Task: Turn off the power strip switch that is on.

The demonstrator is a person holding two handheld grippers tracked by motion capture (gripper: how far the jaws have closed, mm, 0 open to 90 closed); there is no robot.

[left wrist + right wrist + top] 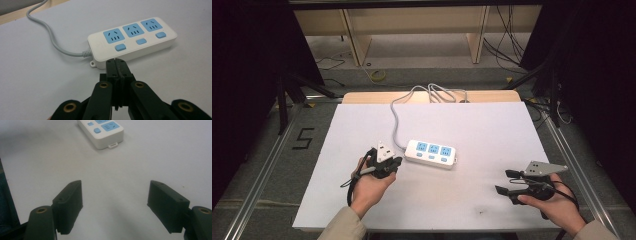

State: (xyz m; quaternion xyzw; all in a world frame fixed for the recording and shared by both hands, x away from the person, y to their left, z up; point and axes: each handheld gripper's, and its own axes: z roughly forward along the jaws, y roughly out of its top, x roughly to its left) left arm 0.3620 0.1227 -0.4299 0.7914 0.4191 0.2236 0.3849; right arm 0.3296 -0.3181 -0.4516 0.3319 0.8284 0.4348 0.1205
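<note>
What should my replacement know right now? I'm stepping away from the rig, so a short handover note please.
Left gripper: jaws shut, nothing between them, tips close to the near edge of the power strip; contact unclear.
Right gripper: jaws open, empty, apart from the strip on the right of the table.
Strip lies flat mid-table, its grey cable running to the far edge.
Done: left approach.
Left: probably pressing a blue switch.

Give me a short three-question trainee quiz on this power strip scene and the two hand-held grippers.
1. True or false: the left hand-held gripper is shut with nothing between its jaws.
2. How many blue sockets does the power strip have: A two, B three, C four?
3. Which hand-held gripper is nearer the power strip?

Key: 1 true. 2 B. 3 the left one; the right hand-held gripper stands open, farther off near the edge of the table.
</note>
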